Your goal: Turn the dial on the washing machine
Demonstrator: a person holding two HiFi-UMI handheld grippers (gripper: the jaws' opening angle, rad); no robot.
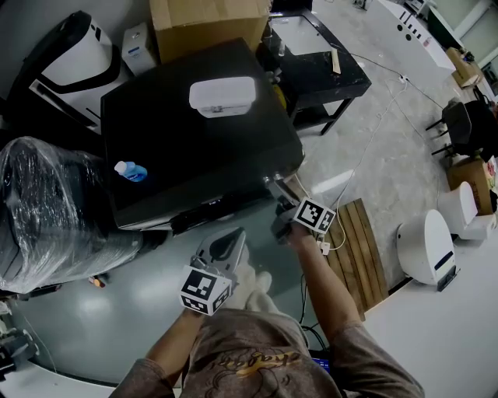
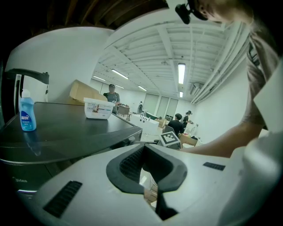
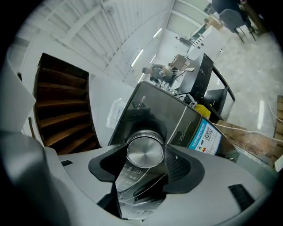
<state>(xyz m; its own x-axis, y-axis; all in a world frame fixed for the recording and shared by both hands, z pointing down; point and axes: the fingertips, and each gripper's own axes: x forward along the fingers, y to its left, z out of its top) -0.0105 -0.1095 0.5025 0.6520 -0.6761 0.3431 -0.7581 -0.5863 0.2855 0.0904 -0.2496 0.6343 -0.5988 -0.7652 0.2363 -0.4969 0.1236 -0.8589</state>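
Washer [image 1: 194, 148]: black with a flat top, at the centre of the head view, front edge toward the person. A bundle [image 1: 47, 210] wrapped in clear film stands just beside its left side. A cardboard box [image 1: 208, 23] is behind it, and a black table [image 1: 327, 74] is behind and to the right. A slatted wood board [image 1: 364, 247] lies on the floor to the person's right.

On the washer top: a white tub [image 1: 222, 96] near the back and a blue bottle [image 1: 131, 171] near the front left edge, well apart. The left gripper view shows the bottle upright.

Right gripper [image 1: 289, 221]: at the washer's front right corner, arm reaching forward. In the right gripper view its jaws are closed on the dial [image 3: 145, 152], with one pad against each side of the rim. The dial is a round brushed-metal knob on the dark front panel, flat face toward the camera. In the head view it is covered by the gripper. A blue label [image 3: 204, 137] sits on the panel to the dial's right.

Left gripper [image 1: 222, 250]: off the washer, below its front edge and close to the person's body. In the left gripper view the jaws meet at the tips with nothing between them. The washer top and the other gripper's marker cube show beyond.
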